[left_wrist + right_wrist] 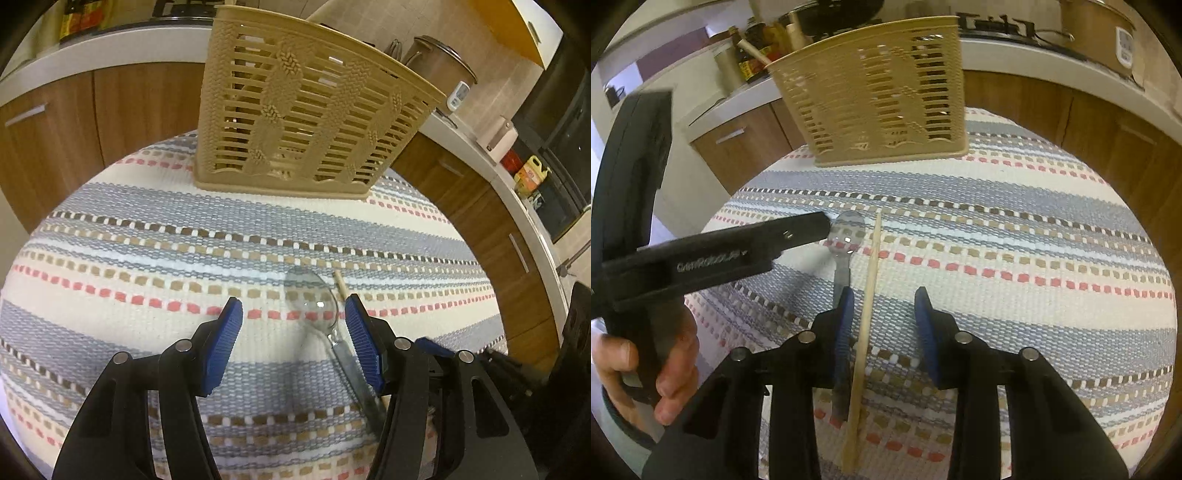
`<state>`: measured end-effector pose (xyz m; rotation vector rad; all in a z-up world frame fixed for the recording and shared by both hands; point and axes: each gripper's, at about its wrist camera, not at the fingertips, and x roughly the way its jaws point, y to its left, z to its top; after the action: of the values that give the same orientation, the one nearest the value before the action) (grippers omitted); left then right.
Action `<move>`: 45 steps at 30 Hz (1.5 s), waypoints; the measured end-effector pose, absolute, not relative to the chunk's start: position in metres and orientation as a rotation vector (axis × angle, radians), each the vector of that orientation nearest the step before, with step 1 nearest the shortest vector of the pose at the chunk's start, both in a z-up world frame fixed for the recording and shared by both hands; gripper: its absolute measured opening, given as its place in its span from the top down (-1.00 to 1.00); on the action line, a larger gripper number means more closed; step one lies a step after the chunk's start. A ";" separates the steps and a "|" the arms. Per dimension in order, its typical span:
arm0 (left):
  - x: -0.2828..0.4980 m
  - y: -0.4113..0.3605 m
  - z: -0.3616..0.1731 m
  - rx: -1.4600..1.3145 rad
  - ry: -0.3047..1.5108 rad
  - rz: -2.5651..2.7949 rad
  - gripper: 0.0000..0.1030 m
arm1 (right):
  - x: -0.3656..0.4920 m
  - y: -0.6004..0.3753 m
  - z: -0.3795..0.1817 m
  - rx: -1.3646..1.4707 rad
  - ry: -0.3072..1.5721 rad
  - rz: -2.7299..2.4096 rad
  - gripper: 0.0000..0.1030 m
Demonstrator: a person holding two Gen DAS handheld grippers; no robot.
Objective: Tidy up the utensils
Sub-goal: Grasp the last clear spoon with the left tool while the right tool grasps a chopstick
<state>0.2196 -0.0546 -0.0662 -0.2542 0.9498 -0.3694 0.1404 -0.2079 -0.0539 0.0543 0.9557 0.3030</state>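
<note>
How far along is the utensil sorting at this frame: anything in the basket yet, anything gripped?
Early stage. Nothing gripped: the left tool is open around the spoon, the right tool open around the chopstick; both utensils lie on the striped mat. A wooden handle already protrudes from the basket. Left: grip, lift and drop both in.

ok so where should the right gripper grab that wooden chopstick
Mid-shaft of the chopstick, from straight above, the right gripper open astride it. It lies flat on the mat along the fingers, so closing across the thin shaft works; the spoon lies close on its left.
</note>
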 end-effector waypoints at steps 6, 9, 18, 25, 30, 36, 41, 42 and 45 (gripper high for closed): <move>0.221 -0.064 -0.068 -0.256 0.954 -0.363 -0.07 | 0.142 -0.191 -0.064 -0.042 0.962 0.281 0.68; 0.222 -0.067 -0.071 -0.247 0.959 -0.363 -0.07 | 0.138 -0.189 -0.068 -0.086 0.951 0.267 0.81; 0.227 -0.088 -0.074 -0.164 0.967 -0.343 -0.08 | 0.140 -0.218 -0.066 -0.074 0.973 0.180 0.90; 0.234 -0.128 -0.074 0.012 0.996 -0.264 -0.07 | 0.150 -0.242 -0.062 -0.039 1.064 0.197 0.90; 0.237 -0.146 -0.071 0.121 1.025 -0.241 0.33 | 0.168 -0.249 -0.059 -0.013 1.161 0.239 0.89; 0.238 -0.133 -0.070 0.117 1.035 -0.301 0.35 | 0.191 -0.255 -0.056 0.011 1.203 0.236 0.74; 0.236 -0.118 -0.068 0.084 1.052 -0.357 0.34 | 0.213 -0.252 -0.057 0.027 1.245 0.244 0.68; 0.233 -0.107 -0.067 0.078 1.057 -0.363 0.34 | 0.215 -0.250 -0.055 0.022 1.252 0.240 0.68; 0.235 -0.091 -0.064 0.071 1.064 -0.367 0.33 | 0.224 -0.245 -0.055 -0.009 1.294 0.229 0.68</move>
<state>0.2351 -0.0913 -0.0639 0.0710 1.0638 -0.3674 0.2241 -0.2446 -0.0554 -0.0091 1.2944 0.2293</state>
